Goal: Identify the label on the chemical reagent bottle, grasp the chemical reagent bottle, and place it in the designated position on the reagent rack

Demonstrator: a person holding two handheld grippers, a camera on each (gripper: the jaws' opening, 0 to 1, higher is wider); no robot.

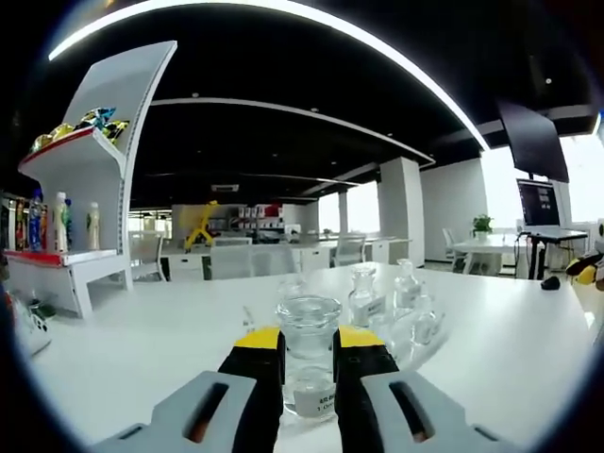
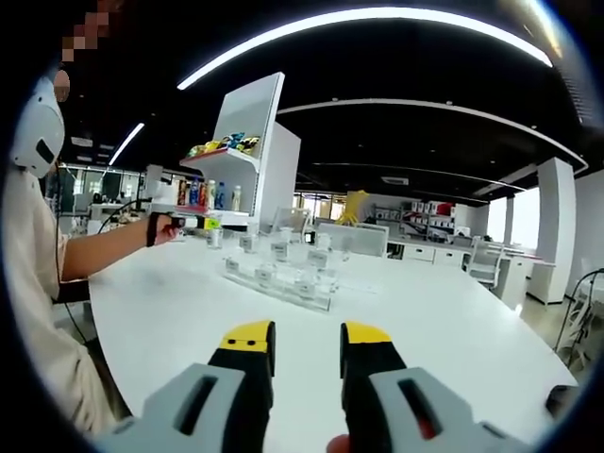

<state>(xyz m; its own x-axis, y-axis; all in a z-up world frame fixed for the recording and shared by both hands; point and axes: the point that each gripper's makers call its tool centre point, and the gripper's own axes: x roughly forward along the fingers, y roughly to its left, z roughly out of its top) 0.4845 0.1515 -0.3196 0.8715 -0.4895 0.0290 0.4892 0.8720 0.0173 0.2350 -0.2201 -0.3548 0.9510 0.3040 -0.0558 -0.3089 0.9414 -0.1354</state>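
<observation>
A clear glass reagent bottle (image 1: 308, 332) with a wide round mouth and a white label low on its body stands between my left gripper's (image 1: 308, 347) yellow-tipped jaws, which are shut on it. Just beyond it are several more glass bottles (image 1: 362, 296) on a clear reagent rack (image 1: 427, 332). In the right gripper view the same rack (image 2: 283, 283) with its labelled bottles sits mid-table, and the left gripper (image 2: 203, 225) is at its far left end, held by a person's hand. My right gripper (image 2: 308, 347) hovers open over the bare table, short of the rack.
The big white table (image 2: 444, 321) spreads around the rack. A white display shelf (image 1: 90, 179) with coloured bottles and snack bags stands at one end. The person (image 2: 38, 283) sits at the table's left edge. A dark small object (image 1: 550, 282) lies far right.
</observation>
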